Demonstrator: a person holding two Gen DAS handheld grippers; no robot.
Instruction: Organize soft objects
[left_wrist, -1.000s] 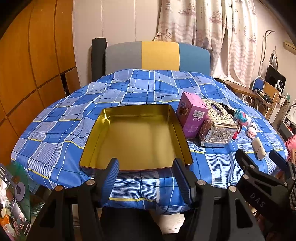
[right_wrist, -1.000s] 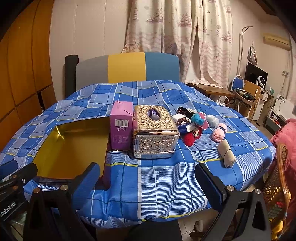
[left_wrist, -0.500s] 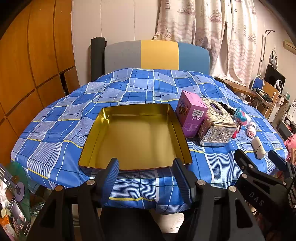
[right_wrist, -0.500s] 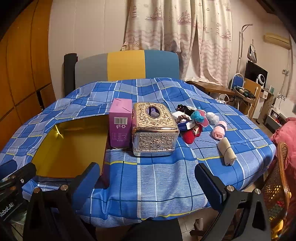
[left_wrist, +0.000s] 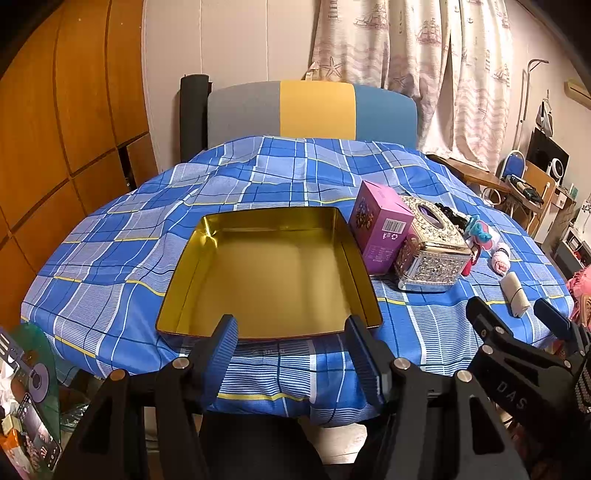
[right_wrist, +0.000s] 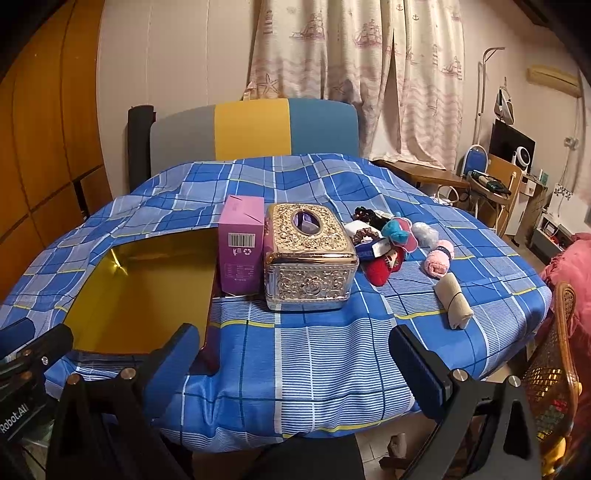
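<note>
A heap of soft items (right_wrist: 388, 240) lies on the right of the table: a teal and pink piece (right_wrist: 399, 230), a red one (right_wrist: 382, 267), a pink roll (right_wrist: 437, 262) and, nearer, a beige cloth roll (right_wrist: 452, 302). An empty gold tin tray (left_wrist: 177, 280) sits on the left. My left gripper (left_wrist: 290, 332) hovers open at the tray's near rim with nothing between its fingers. My right gripper (right_wrist: 293, 339) stands open over the table's front edge, well short of the soft items, also holding nothing.
A purple carton (right_wrist: 240, 254) and an ornate silver tissue box (right_wrist: 310, 258) stand between tray and soft heap. The blue checked cloth (right_wrist: 332, 350) drapes over the table edge. A chair back (right_wrist: 255, 129) is behind, a wicker chair (right_wrist: 561, 369) at right.
</note>
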